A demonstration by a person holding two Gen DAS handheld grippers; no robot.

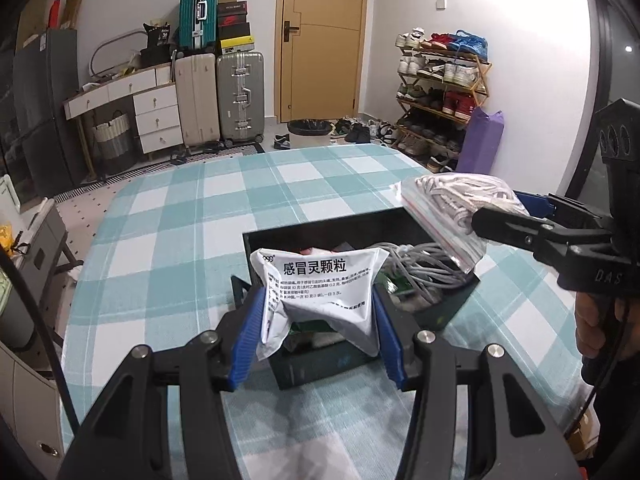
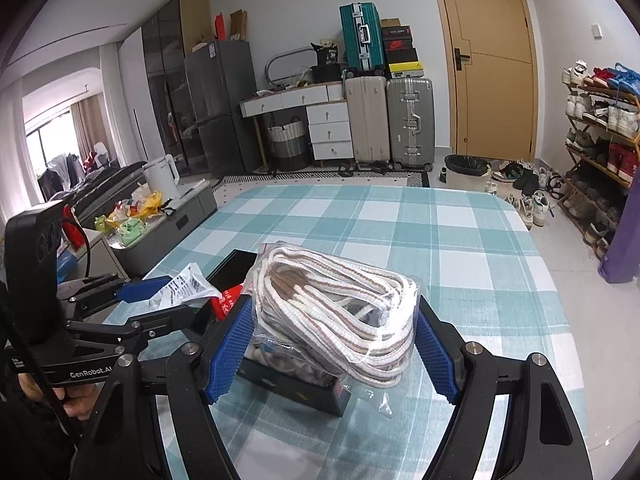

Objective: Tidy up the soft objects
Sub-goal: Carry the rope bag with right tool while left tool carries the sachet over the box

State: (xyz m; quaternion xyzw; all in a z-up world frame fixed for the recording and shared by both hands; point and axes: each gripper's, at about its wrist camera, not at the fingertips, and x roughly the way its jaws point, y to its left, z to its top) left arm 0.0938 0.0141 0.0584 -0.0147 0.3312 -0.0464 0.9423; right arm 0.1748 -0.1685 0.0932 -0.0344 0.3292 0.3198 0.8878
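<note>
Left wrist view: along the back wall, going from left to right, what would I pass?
White drawer unit → beige suitcase → silver suitcase → wooden door → shoe rack → purple bag.

The white medicine sachet covers much of the black box interior in the left wrist view, so the items under it are only scraps of red, green and grey, and its small print below the large heading is too fine to read. In the right wrist view the clear bag of white cord hides most of that box, and the cord's ends cannot be traced inside the coil. Both views cut off each claw's arms at the bottom edge, and the tabletop near edge runs out of frame.
</note>
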